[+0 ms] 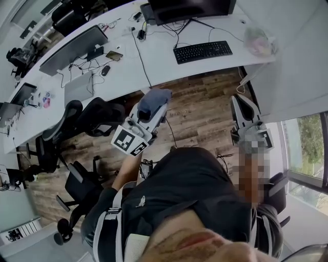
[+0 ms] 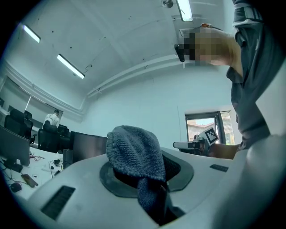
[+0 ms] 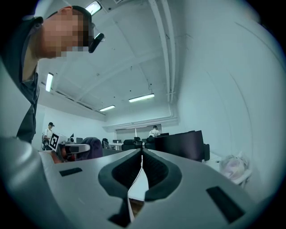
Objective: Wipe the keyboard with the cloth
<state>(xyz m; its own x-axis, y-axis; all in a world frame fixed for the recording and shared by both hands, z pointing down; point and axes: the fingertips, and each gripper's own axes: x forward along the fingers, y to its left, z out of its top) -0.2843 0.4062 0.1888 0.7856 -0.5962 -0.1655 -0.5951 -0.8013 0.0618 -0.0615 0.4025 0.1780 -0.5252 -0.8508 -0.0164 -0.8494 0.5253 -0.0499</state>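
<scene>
Left gripper (image 2: pixel 149 179): jaws pinched on the grey cloth (image 2: pixel 132 150), which bunches up over the tips. Right gripper (image 3: pixel 142 156): jaws pressed together, nothing between them. Only the head view shows the keyboard (image 1: pixel 203 51); it lies near the front edge of the white desk (image 1: pixel 154 61), toward its right end, below the monitor (image 1: pixel 189 7). In that view both grippers hang over the wood floor (image 1: pixel 200 107), well apart from the keyboard. Each gripper view catches the other gripper. The right gripper view also shows the plastic bag (image 3: pixel 232 167) at the desk's right end.
</scene>
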